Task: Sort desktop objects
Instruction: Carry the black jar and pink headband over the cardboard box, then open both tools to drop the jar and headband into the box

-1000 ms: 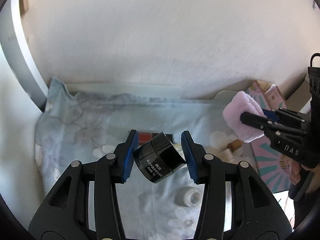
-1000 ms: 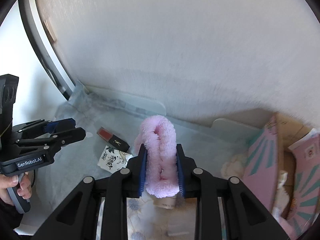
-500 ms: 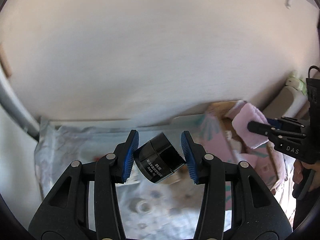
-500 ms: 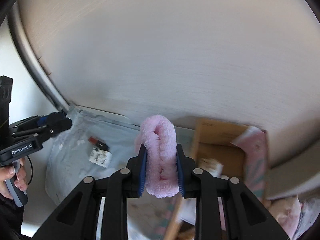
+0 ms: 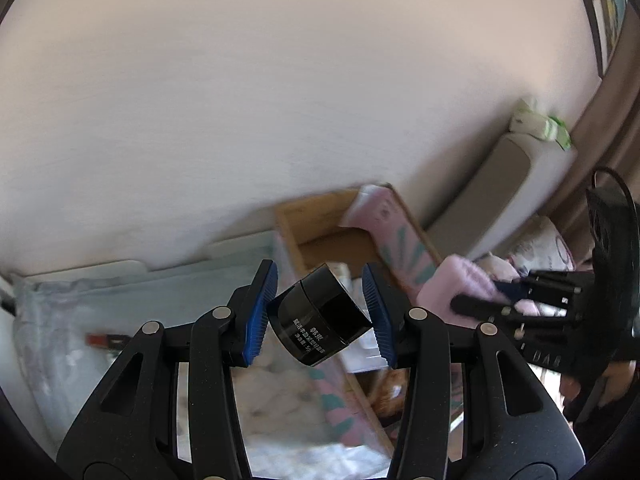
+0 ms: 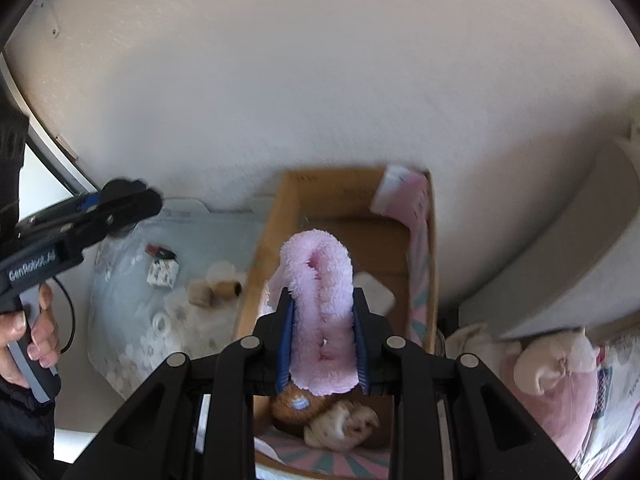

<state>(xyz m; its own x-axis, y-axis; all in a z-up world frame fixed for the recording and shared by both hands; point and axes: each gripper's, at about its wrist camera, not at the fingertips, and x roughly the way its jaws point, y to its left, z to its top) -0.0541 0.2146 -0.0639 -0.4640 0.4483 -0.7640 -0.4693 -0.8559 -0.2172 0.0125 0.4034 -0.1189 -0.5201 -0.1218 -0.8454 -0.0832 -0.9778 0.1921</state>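
Note:
My left gripper (image 5: 320, 312) is shut on a small black jar (image 5: 318, 318) with white lettering, held tilted in the air near the left edge of an open cardboard box (image 5: 316, 224). My right gripper (image 6: 322, 340) is shut on a fluffy pink cloth (image 6: 320, 300) and holds it above the same box (image 6: 268, 240), whose outside is pink with teal stripes. The pink cloth also shows in the left wrist view (image 5: 456, 280). The left gripper appears at the left of the right wrist view (image 6: 120, 204).
On the light blue floral cloth (image 6: 120, 280) lie a red lipstick (image 6: 160, 250), a small patterned white box (image 6: 162, 274), a beige tube (image 6: 216, 292) and a white ring-shaped cap (image 6: 162, 322). Soft toys (image 6: 340, 420) lie in the box. A white wall stands behind. Pink bedding (image 6: 560, 380) is at right.
Both grippers have swung right, away from the blue cloth and toward the box. The pink cloth now hangs over the box opening. The jar has come near the box's left edge.

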